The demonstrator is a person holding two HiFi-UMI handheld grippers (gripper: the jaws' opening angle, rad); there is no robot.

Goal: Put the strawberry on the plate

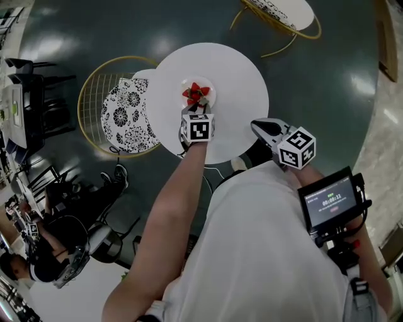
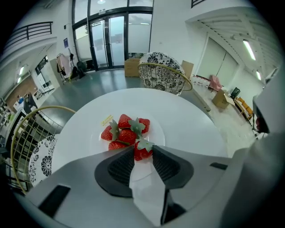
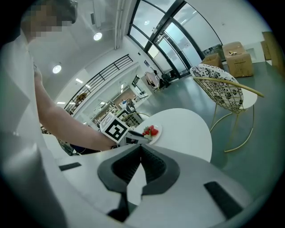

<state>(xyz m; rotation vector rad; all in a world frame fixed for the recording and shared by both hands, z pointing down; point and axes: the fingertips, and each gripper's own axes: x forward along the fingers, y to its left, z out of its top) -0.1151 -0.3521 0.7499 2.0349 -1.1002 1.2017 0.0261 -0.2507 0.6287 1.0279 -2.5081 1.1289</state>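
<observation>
A pile of several red strawberries (image 1: pixel 196 94) lies on a small clear plate (image 1: pixel 213 95) on the round white table (image 1: pixel 239 75). In the left gripper view one strawberry (image 2: pixel 142 150) sits between the tips of my left gripper (image 2: pixel 143 149), just above the near side of the plate (image 2: pixel 156 132), touching the pile (image 2: pixel 125 131). The gripper is shut on it. From above, the left gripper (image 1: pixel 197 109) reaches to the plate's near edge. My right gripper (image 1: pixel 256 126) hangs off the table's near right rim, shut and empty (image 3: pixel 140 149). It sees the plate (image 3: pixel 151 130) from afar.
A yellow wire chair with a black-and-white patterned cushion (image 1: pixel 123 113) stands against the table's left side. A second such chair (image 1: pixel 283 12) stands at the back right. A small yellow tag (image 2: pixel 107 119) lies by the plate. People sit at the lower left (image 1: pixel 56 245).
</observation>
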